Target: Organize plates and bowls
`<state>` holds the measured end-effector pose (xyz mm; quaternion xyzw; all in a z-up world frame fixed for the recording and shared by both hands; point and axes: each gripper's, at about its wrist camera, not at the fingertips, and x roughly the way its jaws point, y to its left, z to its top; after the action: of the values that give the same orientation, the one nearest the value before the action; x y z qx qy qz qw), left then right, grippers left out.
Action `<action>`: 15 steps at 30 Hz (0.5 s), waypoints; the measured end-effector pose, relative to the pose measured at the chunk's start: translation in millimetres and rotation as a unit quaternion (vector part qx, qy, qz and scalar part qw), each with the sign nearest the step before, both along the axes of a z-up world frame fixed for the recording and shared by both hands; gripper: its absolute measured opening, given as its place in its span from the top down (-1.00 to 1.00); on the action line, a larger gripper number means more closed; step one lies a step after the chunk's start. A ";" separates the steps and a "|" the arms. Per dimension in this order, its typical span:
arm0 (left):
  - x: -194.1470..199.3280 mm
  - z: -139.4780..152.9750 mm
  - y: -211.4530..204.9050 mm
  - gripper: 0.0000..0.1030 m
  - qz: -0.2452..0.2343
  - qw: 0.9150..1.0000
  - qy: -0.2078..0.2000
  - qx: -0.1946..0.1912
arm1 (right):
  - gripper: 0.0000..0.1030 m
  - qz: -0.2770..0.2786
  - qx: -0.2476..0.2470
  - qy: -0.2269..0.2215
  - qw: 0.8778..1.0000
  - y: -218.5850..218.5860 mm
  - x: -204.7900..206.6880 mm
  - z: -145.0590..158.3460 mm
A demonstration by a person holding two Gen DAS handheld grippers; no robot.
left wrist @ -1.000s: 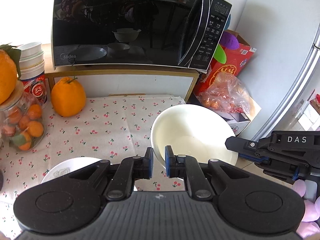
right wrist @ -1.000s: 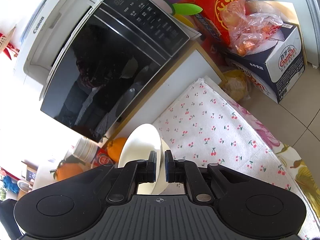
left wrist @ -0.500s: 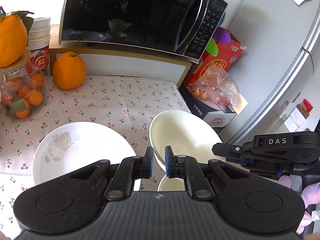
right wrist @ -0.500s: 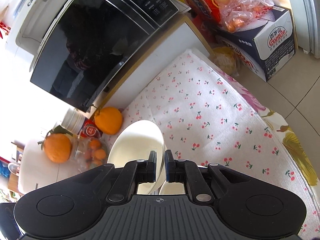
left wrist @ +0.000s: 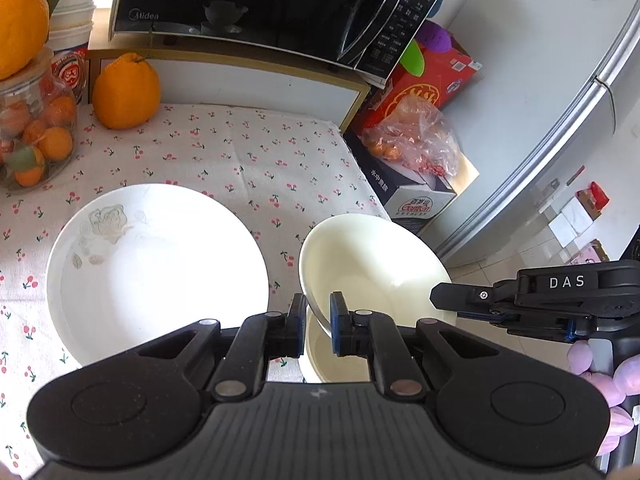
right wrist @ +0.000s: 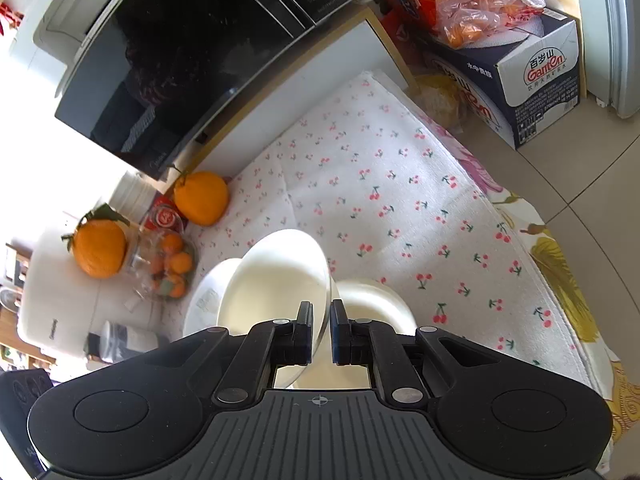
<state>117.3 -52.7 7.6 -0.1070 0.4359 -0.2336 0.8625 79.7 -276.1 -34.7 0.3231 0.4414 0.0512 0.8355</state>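
Both the left gripper (left wrist: 318, 322) and right gripper (right wrist: 321, 330) pinched the bowl's (left wrist: 372, 264) rim directly above a second bowl (right wrist: 372, 300).

cream bowl (left wrist: 372, 264), white plate (left wrist: 156, 272) with grey flowers, cherry-print white tablecloth (left wrist: 248, 160)

Two bowls (left wrist: 372, 264) (left wrist: 320, 356), one plate (left wrist: 156, 272), two loose oranges (left wrist: 126, 90) (left wrist: 22, 20), one microwave (left wrist: 256, 4).
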 end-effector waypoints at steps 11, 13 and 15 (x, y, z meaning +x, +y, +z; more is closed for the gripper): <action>-7.4 -8.9 -9.6 0.78 -0.019 1.000 0.009 0.021 | 0.81 0.006 -0.017 0.029 0.999 -3.1 -7.9 -9.7; -7.9 -10.8 -10.8 0.78 -0.023 0.999 0.012 0.025 | 0.81 0.007 -0.021 0.035 0.999 -2.7 -8.4 -11.4; -8.4 -12.5 -11.6 0.77 -0.026 0.999 0.014 0.028 | 0.81 0.009 -0.027 0.039 0.999 -2.0 -9.1 -13.0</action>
<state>108.9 -64.3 -4.9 -0.0748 0.4568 -0.2416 0.8529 70.6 -278.1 -47.7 0.2987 0.4775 0.0341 0.8256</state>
